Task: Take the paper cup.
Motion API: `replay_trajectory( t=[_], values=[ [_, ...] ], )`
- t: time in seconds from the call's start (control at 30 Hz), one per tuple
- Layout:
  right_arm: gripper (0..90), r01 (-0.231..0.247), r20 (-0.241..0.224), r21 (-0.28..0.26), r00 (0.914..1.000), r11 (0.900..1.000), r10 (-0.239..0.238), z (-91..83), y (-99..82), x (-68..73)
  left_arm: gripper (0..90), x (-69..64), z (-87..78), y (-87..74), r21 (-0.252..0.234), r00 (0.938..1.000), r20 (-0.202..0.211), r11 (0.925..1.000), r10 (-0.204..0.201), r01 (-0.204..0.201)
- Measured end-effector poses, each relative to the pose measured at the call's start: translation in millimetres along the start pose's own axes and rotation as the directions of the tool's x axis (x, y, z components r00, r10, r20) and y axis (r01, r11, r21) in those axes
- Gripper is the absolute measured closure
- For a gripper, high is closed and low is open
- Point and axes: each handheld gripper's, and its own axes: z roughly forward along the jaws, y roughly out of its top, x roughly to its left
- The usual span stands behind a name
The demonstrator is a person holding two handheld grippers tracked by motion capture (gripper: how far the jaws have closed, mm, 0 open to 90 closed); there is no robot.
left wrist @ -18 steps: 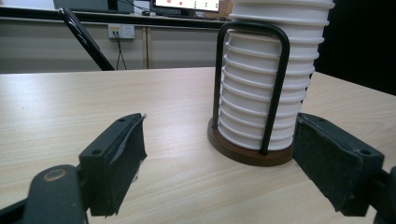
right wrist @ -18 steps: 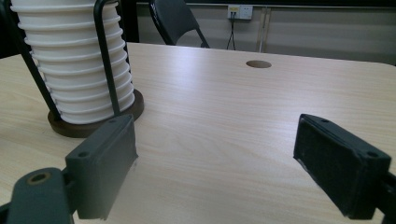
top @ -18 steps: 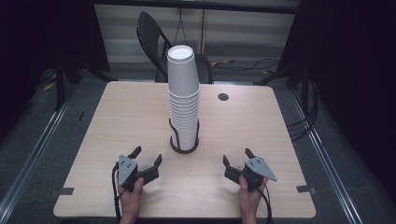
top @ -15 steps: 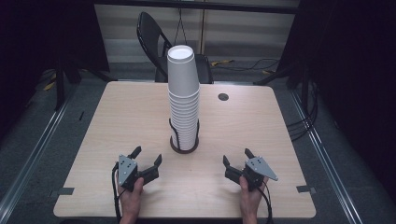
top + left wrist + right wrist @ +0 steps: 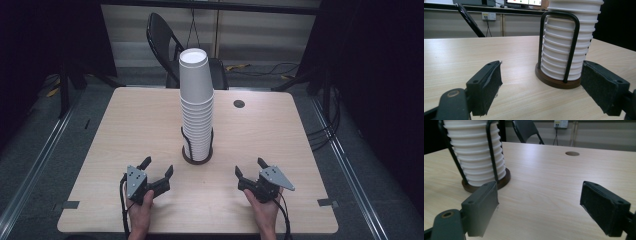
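A: Starting with our left hand-held gripper [image 5: 159, 168]: how do we have it?

B: Its jaws are spread wide with nothing between them. In the left gripper view the pads [image 5: 491, 82] hang just above the counter [image 5: 280, 145], and the stack of white paper cups [image 5: 567, 45] stands ahead of us, nearer the right-hand jaw.

A: And our right hand-held gripper [image 5: 251, 168]?

B: Same there: jaws apart and empty, low over the counter. In the right gripper view the cup stack [image 5: 476, 155] sits ahead and off toward the left-hand jaw.

A: So where does the stack stand against both of us?

B: In the high view the stack of cups [image 5: 196, 100] is beyond the two grippers and between them, a little closer to our left one. Neither touches it. It stands upright on a round dark base [image 5: 197, 158], with thin black wire loops [image 5: 573, 42] rising along its sides.

A: Anything past the stack?

B: A small round dark hole [image 5: 239, 103] in the counter lies behind and to the right of the stack, and a black folding chair [image 5: 161, 35] stands behind it, beyond the counter's far edge.
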Motion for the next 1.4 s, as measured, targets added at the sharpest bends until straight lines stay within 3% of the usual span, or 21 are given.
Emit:
replay_trajectory(
  t=[0.53,0.83,1.0,1.3,1.4],
  values=[
    [19.4,0.017,-0.106,-0.042,0.9941,0.999,-0.021,9.3,32.4,14.6,17.3,0.6,0.2,0.2,0.004,0.9999,0.012,1.0,0.001,-0.001],
    [19.3,0.007,-0.13,-0.07,0.9913,0.9975,-0.016,9.5,46.5,16.0,17.4,0.4,0.1,0.0,0.001,1.0,0.01,1.0,0.0,0.0],
    [15.2,-0.009,-0.185,-0.078,0.9828,0.9969,-0.006,11.0,59.3,18.1,17.4,0.9,0.1,0.0,-0.001,0.9999,0.006,1.0,-0.01,0.01],
    [13.4,-0.008,-0.224,-0.121,0.9744,0.9927,-0.019,15.8,84.7,22.9,17.4,0.9,0.2,0.2,0.005,1.0,0.006,1.0,-0.003,0.003],
    [13.2,0.004,-0.244,-0.136,0.9691,0.9907,-0.038,17.9,100.5,26.3,17.4,0.5,0.0,0.1,0.001,1.0,0.005,1.0,-0.005,0.005]
  ],
)
